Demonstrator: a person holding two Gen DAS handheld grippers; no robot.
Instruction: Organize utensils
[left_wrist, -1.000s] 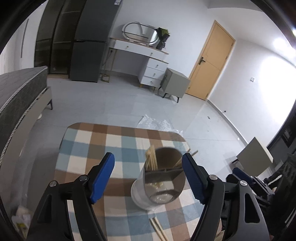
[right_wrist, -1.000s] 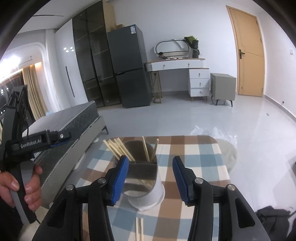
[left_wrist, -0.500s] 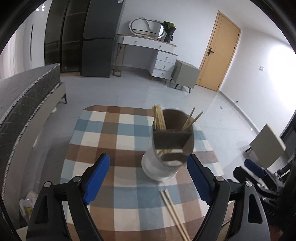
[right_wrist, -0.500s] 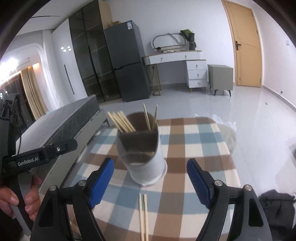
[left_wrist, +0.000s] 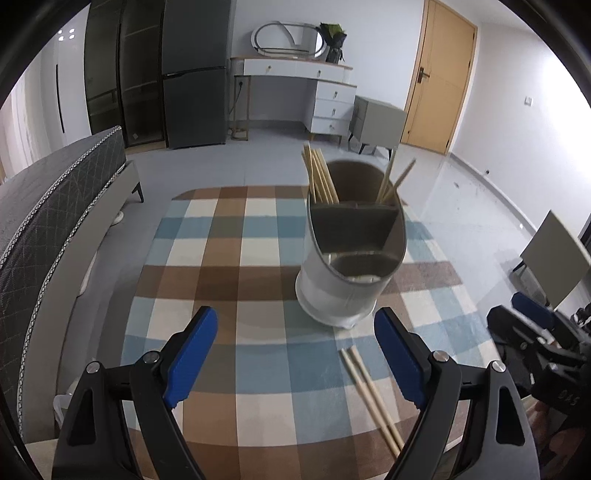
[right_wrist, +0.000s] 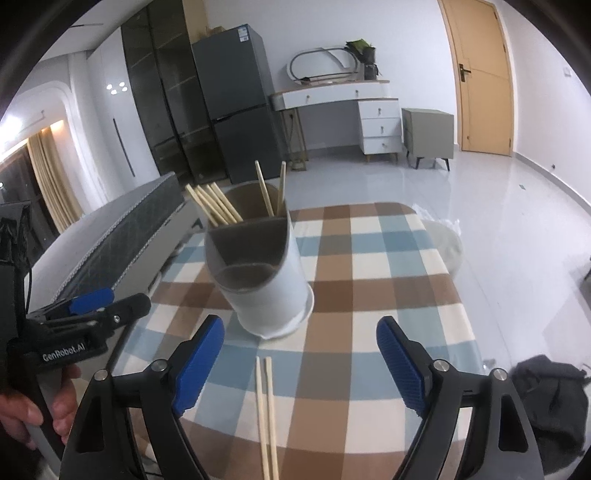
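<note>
"GenRobot.AI" stands in white letters on the black body of the left gripper (right_wrist: 107, 308). The label on the fridge (right_wrist: 243, 35) is too small to read.

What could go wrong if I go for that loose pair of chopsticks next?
The chopsticks lie flat on the checked cloth, so the right gripper, jaws opening and empty, may snag fabric or take one stick. The holder stands just beyond them and could be nudged. The left gripper is close enough to collide.
</note>
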